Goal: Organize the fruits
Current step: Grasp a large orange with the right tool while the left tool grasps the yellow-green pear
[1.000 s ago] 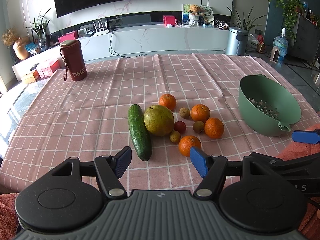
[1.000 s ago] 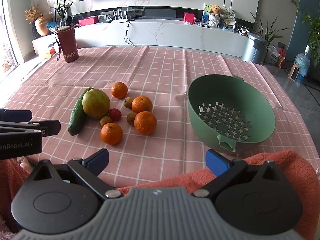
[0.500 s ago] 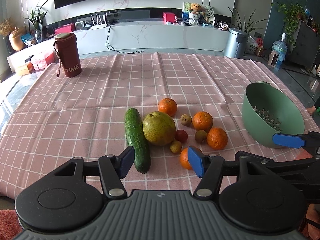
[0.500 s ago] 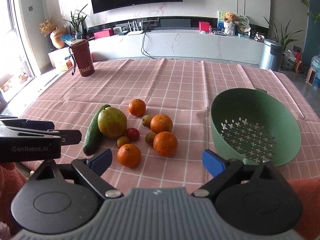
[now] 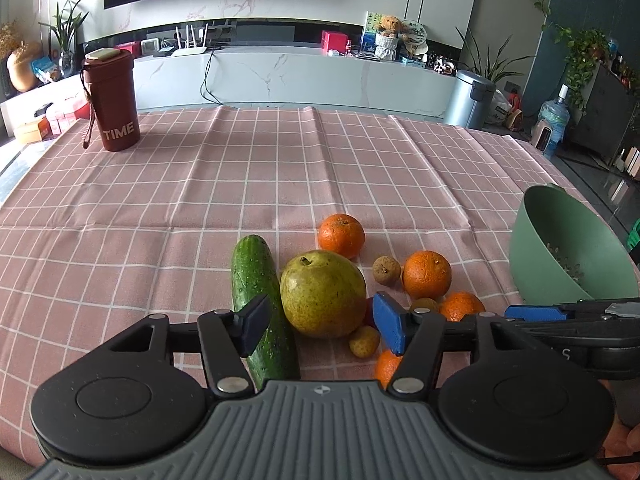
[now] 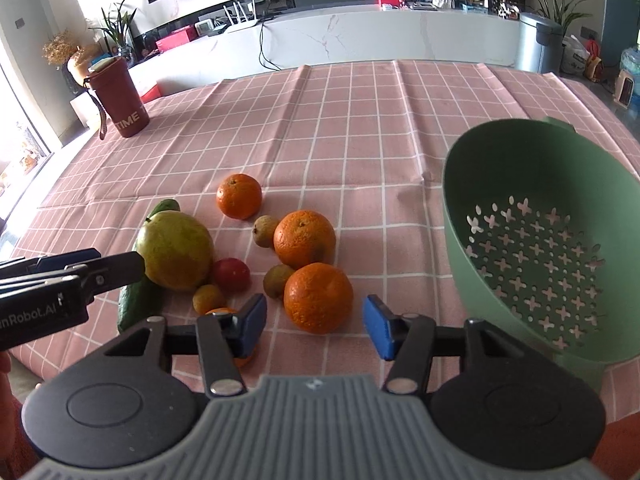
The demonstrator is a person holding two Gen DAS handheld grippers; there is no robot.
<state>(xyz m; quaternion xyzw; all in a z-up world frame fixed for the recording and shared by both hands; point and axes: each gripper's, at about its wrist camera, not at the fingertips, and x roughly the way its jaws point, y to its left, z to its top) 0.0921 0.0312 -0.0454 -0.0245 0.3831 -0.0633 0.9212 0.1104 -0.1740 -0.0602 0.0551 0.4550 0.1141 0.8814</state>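
A pile of fruit lies on the pink checked tablecloth: a big green pear [image 5: 323,294] [image 6: 176,250], a cucumber [image 5: 260,300] on its left, several oranges [image 6: 318,298] [image 5: 341,236], small brown fruits [image 6: 266,231] and a red one [image 6: 231,275]. A green colander [image 6: 536,240] [image 5: 560,248] stands tilted to the right. My left gripper [image 5: 320,324] is open, its jaws either side of the pear's near face. My right gripper [image 6: 314,322] is open just in front of the nearest orange. The left gripper's fingers [image 6: 100,270] also show in the right wrist view.
A dark red tumbler marked TIME [image 5: 112,100] [image 6: 120,100] stands at the table's far left. The table's near edge [image 6: 28,356] lies just below the grippers. A white TV bench [image 5: 280,76] and a bin [image 5: 470,98] are beyond the table.
Both grippers have moved forward toward the fruit. The left one has closed in on the pear and cucumber, the right one on the nearest orange. Both stay open.
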